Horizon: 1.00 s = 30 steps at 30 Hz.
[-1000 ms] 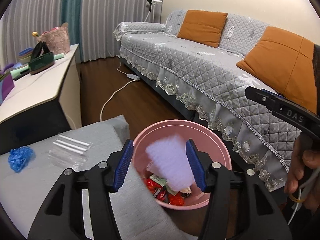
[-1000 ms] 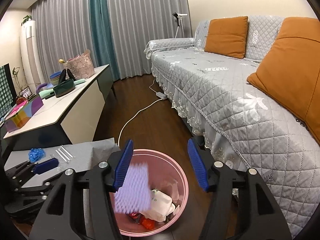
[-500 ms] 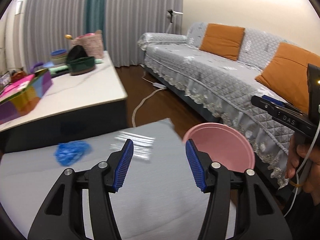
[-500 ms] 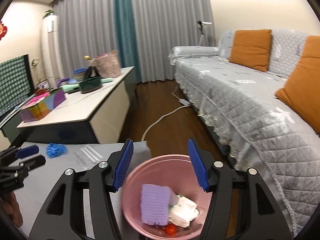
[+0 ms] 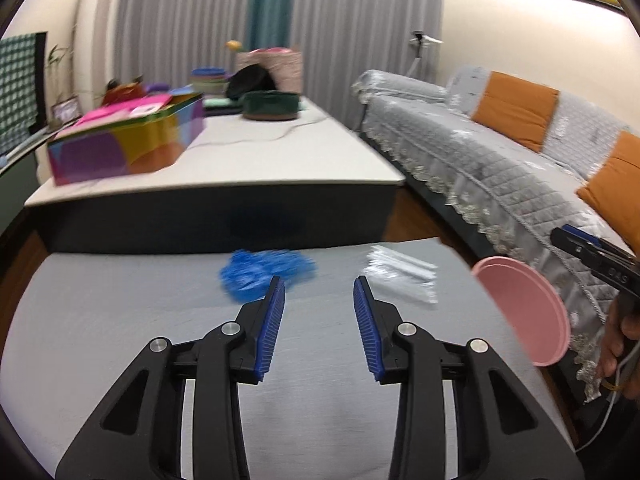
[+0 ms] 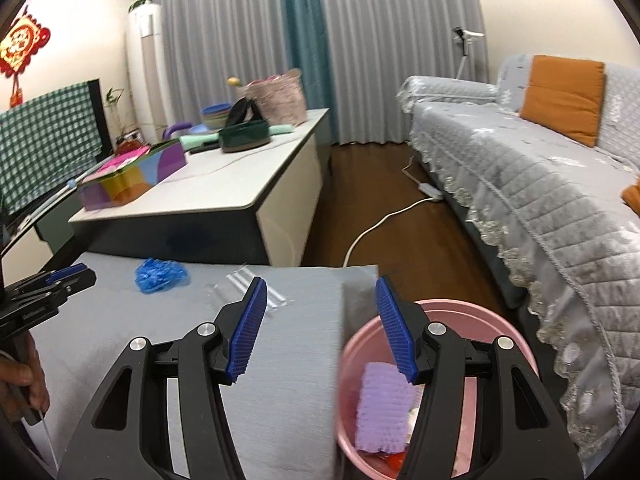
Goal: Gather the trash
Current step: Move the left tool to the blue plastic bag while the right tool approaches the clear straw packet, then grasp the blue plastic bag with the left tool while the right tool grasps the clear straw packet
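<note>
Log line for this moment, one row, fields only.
left gripper open, empty | right gripper open, empty | purple sponge in pink bin | blue crumpled piece, clear wrapper on grey table

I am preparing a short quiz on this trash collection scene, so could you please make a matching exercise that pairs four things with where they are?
Things:
1. purple sponge
2. crumpled blue glove
3. orange cushion
4. multicoloured box

Places:
A. on the grey cloth
B. on the white table
C. inside the pink bin
D. on the grey sofa

Pairs: 1-C, 2-A, 3-D, 4-B
</note>
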Available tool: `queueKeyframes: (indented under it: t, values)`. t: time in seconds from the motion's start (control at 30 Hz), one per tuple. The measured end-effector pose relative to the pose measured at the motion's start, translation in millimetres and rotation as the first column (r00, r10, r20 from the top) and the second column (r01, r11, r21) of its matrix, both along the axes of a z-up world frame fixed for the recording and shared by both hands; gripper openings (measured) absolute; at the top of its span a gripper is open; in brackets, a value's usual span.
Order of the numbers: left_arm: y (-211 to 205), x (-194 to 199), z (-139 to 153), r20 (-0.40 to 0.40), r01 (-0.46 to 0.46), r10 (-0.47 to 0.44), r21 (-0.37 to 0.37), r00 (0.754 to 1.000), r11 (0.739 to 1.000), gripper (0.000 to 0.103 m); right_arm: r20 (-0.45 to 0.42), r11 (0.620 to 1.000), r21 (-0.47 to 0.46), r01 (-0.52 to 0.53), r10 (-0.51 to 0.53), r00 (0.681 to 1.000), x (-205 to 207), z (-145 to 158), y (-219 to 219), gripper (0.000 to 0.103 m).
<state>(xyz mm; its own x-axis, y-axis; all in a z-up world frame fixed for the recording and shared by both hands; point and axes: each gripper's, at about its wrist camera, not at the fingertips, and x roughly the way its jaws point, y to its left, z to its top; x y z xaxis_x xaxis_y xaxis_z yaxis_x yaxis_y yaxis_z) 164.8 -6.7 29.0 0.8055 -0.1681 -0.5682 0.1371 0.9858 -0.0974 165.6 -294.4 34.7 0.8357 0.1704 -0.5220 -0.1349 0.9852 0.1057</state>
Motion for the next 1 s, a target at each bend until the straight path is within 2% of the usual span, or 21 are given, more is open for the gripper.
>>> queueKeyframes:
  t: [0.23,0.37,0.57,0.8,1.0]
  values:
    - [29.3,18.7,-19.8,-0.031,-0.080,0.079,-0.013,0.996,0.997,0.035,-0.040,0.995,-0.005,-0.098,0.098,0.994,20.7,-12.5,33.8,0.053]
    - [30.2,31.5,-31.2,-0.042,-0.091,0.091,-0.005,0.995,0.996,0.035,-0.064,0.989,-0.009,-0.150,0.149,0.987,32.4,-20.2,48.9,0.048]
    - [33.8,52.7,-43.8,-0.051,-0.095,0.096,0.008,0.994,0.995,0.035,-0.106,0.977,-0.030,-0.209,0.205,0.973,52.5,-36.2,68.0,0.047]
    - [41.8,76.3,-55.7,-0.081,-0.097,0.097,0.004,0.992,0.995,0.035,-0.210,0.953,-0.047,-0.298,0.282,0.936,74.4,-64.0,92.6,0.047]
    - [43.9,91.3,-65.7,-0.121,-0.102,0.101,0.001,0.987,0.995,0.044,-0.279,0.943,-0.089,-0.320,0.284,0.917,87.3,-79.9,103.8,0.047]
